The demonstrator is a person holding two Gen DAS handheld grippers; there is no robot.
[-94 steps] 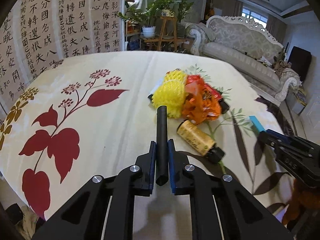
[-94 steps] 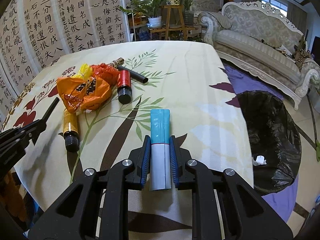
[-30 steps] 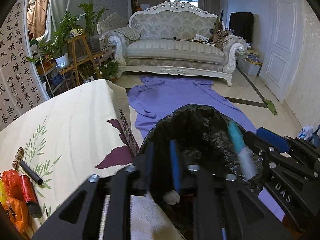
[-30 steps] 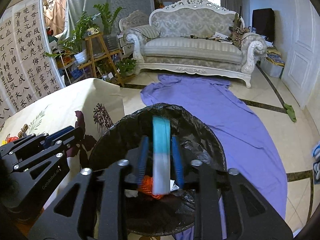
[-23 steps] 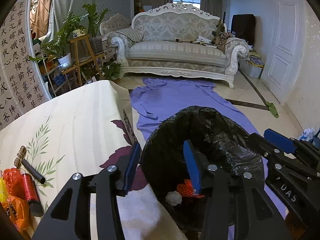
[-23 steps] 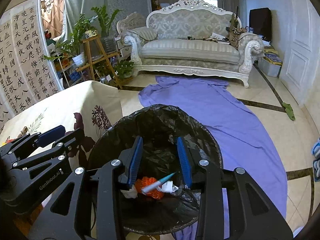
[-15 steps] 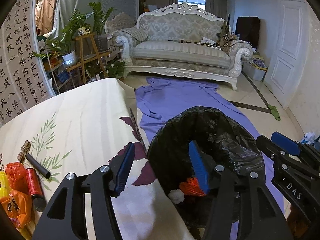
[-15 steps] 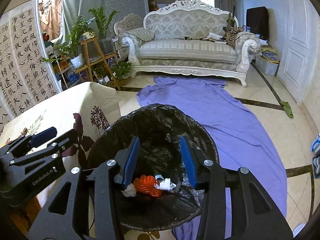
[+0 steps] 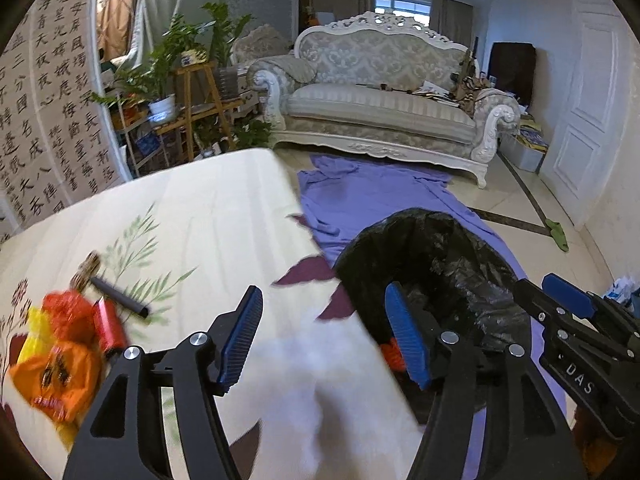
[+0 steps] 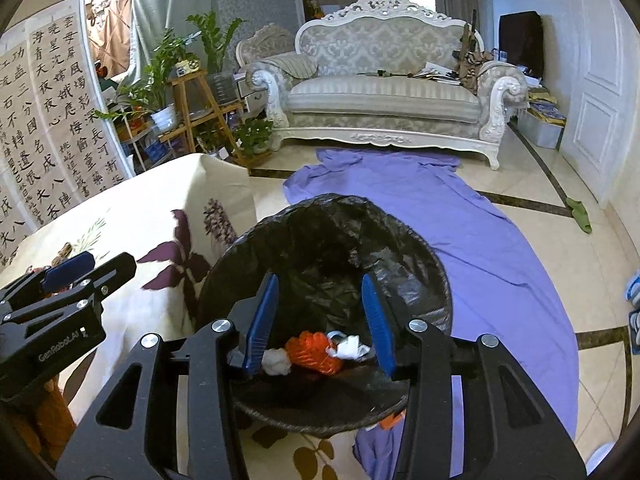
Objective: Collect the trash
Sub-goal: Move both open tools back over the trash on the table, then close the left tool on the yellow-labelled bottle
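Observation:
A bin lined with a black bag [image 10: 328, 240] stands on the floor beside the table; it also shows in the left wrist view [image 9: 440, 248]. Orange and white trash [image 10: 316, 352] lies at its bottom. My right gripper [image 10: 316, 316] is open and empty above the bin. My left gripper [image 9: 324, 332] is open and empty over the table's right edge, next to the bin. On the table at the left lie an orange wrapper [image 9: 56, 372], a red bottle [image 9: 108, 328] and a black tube [image 9: 120, 300]. The right gripper appears in the left wrist view [image 9: 568, 312].
The table [image 9: 208, 208] has a cream floral cloth. A purple cloth [image 10: 492, 248] lies on the tiled floor behind the bin. A white sofa [image 10: 384, 100] stands at the back, a plant stand [image 10: 192, 92] at the back left, and a calligraphy screen [image 10: 40, 120] at the left.
Both grippers opened over the bin and dropped the black tube and the blue-white tube into it. The left gripper has since swung left toward the table.

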